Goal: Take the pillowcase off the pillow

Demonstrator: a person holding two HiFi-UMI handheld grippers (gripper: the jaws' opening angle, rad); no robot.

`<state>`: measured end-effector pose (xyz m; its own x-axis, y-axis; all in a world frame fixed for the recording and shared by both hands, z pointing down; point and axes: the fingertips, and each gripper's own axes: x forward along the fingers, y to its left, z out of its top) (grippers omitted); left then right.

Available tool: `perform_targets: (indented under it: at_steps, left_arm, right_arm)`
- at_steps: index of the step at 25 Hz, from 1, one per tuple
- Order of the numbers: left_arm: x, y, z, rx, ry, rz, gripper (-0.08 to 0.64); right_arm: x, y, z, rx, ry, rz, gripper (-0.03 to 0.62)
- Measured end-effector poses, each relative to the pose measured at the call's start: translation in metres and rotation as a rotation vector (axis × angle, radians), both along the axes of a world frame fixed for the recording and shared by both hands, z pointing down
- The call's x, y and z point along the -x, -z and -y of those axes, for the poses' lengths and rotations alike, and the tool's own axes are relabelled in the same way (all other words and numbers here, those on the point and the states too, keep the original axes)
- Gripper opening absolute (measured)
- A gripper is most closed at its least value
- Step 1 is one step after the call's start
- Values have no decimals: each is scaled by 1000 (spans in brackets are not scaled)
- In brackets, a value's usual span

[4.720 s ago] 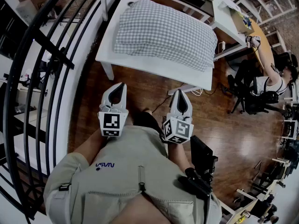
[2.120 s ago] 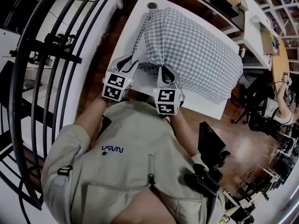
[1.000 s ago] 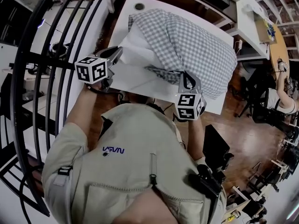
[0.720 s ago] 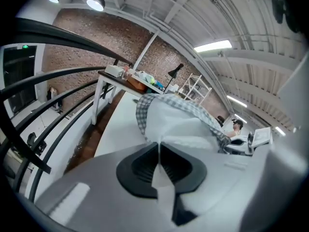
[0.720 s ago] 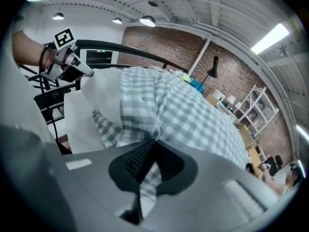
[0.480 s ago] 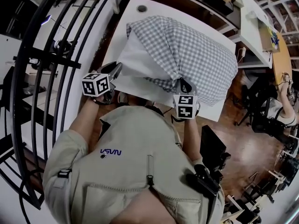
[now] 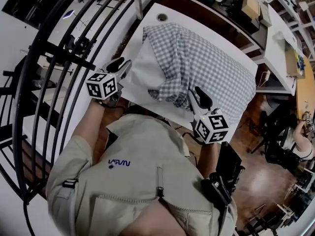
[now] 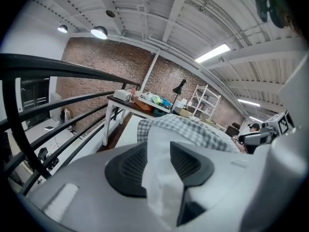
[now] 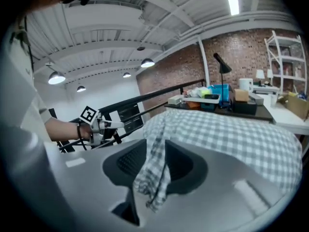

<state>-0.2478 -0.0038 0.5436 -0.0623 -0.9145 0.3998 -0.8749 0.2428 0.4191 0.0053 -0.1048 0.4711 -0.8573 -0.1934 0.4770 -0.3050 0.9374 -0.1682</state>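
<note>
Gingham pillowcase (image 7: 206, 68) lies on the white table (image 7: 172, 11), peeled off the near left end, where the bare white pillow (image 7: 140, 75) shows. Most of the pillow is still inside.

The left gripper (image 7: 124, 63) has jaws that have just been opening, now loose around a pillow corner. The right gripper (image 7: 196, 93) has done likewise around bunched pillowcase.

A black railing (image 7: 54, 53) crowds the left.

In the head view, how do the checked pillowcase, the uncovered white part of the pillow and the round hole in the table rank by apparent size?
1. Checked pillowcase, clearly largest.
2. Uncovered white part of the pillow.
3. Round hole in the table, smallest.
All share one tabletop, so nearness hardly matters.
</note>
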Motion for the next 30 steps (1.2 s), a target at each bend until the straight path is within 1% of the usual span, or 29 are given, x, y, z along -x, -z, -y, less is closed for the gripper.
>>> perform_targets:
  at_steps: [3, 7, 10, 11, 13, 15, 16, 17, 18, 19, 20, 21, 24, 26, 28, 30]
  left_arm:
    - [9, 0, 30, 2, -85, 14, 180]
    - [13, -10, 78, 28, -232, 11, 223]
    - [4, -21, 107, 46, -374, 14, 272]
    - [-2, -26, 115, 52, -421, -1, 289]
    - [-13, -34, 128, 53, -487, -58, 307]
    - [-21, -35, 136, 40, -513, -119, 305]
    - [-24, -33, 137, 34, -521, -135, 288]
    - [-28, -31, 137, 34, -528, -135, 249]
    - [-32, -28, 135, 41, -535, -115, 174]
    - [-35, -25, 133, 49, -539, -78, 93]
    - [-38, -21, 130, 52, -544, -34, 52]
    - [-41, -15, 127, 46, -550, 10, 36]
    - [-43, 7, 110, -6, -566, 115, 27]
    - [-42, 15, 92, -38, -558, 139, 25]
    - [-41, 16, 73, -54, -541, 135, 25]
    - [-43, 12, 59, -56, -522, 126, 22]
  right_arm:
    - [31, 18, 7, -53, 3, 1, 121]
    - [83, 29, 25, -148, -10, -54, 121]
    - [127, 24, 43, -223, -8, -136, 124]
    - [140, 17, 50, -242, -7, -175, 135]
    - [161, -6, 63, -274, 2, -276, 151]
    - [174, -35, 73, -303, 30, -401, 180]
    - [178, -49, 77, -319, 48, -464, 191]
    - [180, -59, 79, -336, 63, -518, 192]
    - [181, -65, 81, -353, 73, -555, 187]
    - [183, -66, 83, -375, 76, -572, 149]
    - [185, -60, 86, -403, 71, -569, 64]
    - [188, -49, 91, -436, 58, -552, 16]
    - [187, -9, 122, -535, -23, -494, 12]
    - [171, 7, 153, -555, -98, -492, 11]
    - [142, 4, 182, -520, -158, -524, 12]
    - [113, -17, 196, -457, -180, -565, 13]
